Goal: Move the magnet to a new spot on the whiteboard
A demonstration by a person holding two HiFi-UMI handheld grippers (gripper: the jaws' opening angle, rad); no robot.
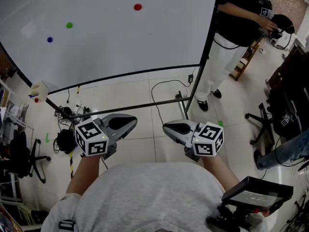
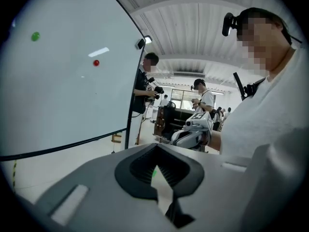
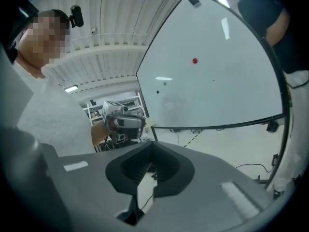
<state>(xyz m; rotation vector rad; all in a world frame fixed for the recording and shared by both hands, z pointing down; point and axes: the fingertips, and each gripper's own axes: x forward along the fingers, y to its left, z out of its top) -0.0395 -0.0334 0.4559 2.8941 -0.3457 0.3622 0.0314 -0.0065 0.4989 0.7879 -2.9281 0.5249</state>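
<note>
The whiteboard (image 1: 106, 37) stands ahead of me and carries three magnets: a red magnet (image 1: 138, 7) at the upper right, a green magnet (image 1: 69, 25) and a blue magnet (image 1: 49, 39) at the left. Both grippers hang low near my chest, well short of the board. The left gripper (image 1: 133, 121) is shut with nothing in it, its tips meeting in the left gripper view (image 2: 155, 146). The right gripper (image 1: 166, 126) is shut and empty too (image 3: 152, 144). The red magnet also shows in the gripper views (image 2: 96, 62) (image 3: 194, 61).
A person in a black top and white trousers (image 1: 227, 42) stands by the board's right edge. The board's stand bar (image 1: 145, 105) and cables (image 1: 164, 88) cross the floor ahead. Office chairs (image 1: 21, 153) (image 1: 270, 124) stand at both sides.
</note>
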